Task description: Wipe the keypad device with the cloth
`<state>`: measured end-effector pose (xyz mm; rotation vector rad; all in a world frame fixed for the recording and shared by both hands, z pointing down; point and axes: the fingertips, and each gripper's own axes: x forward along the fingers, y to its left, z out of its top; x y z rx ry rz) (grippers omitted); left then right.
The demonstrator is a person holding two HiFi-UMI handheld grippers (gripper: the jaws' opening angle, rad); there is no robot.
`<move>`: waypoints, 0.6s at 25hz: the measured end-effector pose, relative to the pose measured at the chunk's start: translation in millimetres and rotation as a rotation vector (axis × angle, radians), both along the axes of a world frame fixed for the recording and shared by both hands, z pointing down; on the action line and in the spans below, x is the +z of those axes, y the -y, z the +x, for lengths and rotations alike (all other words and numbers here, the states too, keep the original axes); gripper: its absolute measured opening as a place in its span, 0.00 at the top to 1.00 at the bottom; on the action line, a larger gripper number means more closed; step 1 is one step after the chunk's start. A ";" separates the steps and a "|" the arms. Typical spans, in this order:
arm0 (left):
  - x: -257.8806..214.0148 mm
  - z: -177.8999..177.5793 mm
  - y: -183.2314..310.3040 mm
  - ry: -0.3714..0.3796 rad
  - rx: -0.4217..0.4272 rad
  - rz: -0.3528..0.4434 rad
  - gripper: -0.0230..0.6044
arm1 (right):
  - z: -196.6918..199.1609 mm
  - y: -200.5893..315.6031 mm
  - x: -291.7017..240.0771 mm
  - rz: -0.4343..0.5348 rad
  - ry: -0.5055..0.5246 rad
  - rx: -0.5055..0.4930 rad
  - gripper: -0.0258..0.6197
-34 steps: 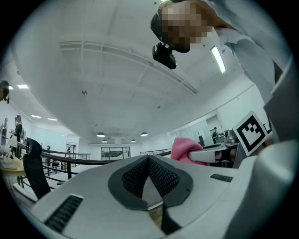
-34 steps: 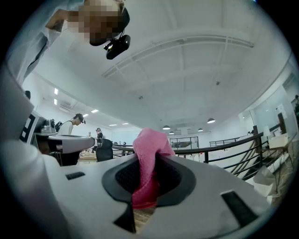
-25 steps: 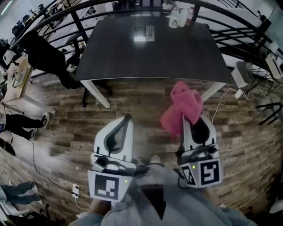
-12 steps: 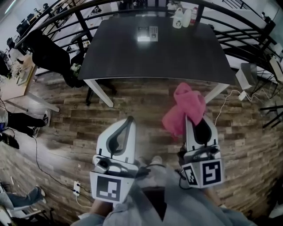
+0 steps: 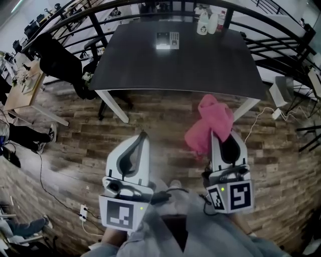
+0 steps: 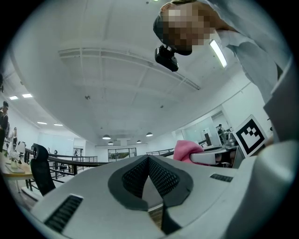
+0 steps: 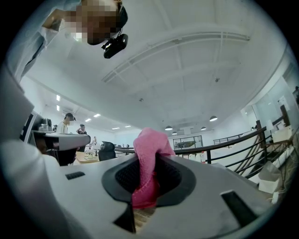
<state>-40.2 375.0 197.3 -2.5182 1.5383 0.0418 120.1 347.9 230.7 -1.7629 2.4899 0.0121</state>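
Observation:
The keypad device [image 5: 167, 39] lies flat near the far edge of the dark table [image 5: 180, 65]. My right gripper [image 5: 219, 134] is shut on the pink cloth [image 5: 209, 123], which bunches out past its tips; the right gripper view shows the pink cloth [image 7: 148, 161] pinched between the pads. My left gripper [image 5: 144, 135] is shut with nothing in it, its dark pads [image 6: 156, 175] meeting. Both grippers hang low over the wooden floor, well short of the table, and their cameras look upward at the ceiling.
Two white bottles [image 5: 208, 23] stand at the table's far right edge. A black railing [image 5: 75, 15] curves behind the table. A black office chair [image 5: 55, 62] stands to the left. Cables [image 5: 261, 113] and a white box [image 5: 281, 90] lie on the floor at the right.
The table and keypad device have slid slightly lower and to the right in the head view. Both grippers keep their pose, and the cloth stays in the right one.

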 end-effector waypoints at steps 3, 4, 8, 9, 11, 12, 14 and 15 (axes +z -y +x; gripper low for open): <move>-0.1 6.7 -1.0 -0.007 -0.010 0.006 0.96 | 9.2 0.0 -1.7 0.009 0.002 -0.002 0.85; 0.1 9.0 -1.4 -0.010 -0.013 0.006 0.96 | 11.2 -0.8 -2.1 0.011 0.002 -0.005 0.85; 3.5 17.8 -4.0 -0.013 -0.010 -0.004 0.96 | 17.4 -4.9 0.7 0.009 0.000 -0.013 0.85; 4.1 19.8 -4.1 -0.013 -0.006 -0.006 0.96 | 18.9 -4.9 1.7 0.006 0.001 -0.013 0.85; 5.7 23.1 -3.3 -0.009 0.000 -0.012 0.96 | 22.5 -4.6 3.9 -0.001 0.002 -0.013 0.85; 6.4 24.2 -2.3 -0.008 -0.001 -0.014 0.96 | 24.7 -4.3 5.3 -0.005 0.003 -0.012 0.85; 7.1 25.0 -0.3 -0.010 -0.006 -0.017 0.96 | 29.1 -3.5 8.2 -0.012 0.005 -0.006 0.85; 7.7 24.8 0.7 -0.010 -0.008 -0.018 0.96 | 30.8 -3.0 9.4 -0.015 0.006 -0.002 0.85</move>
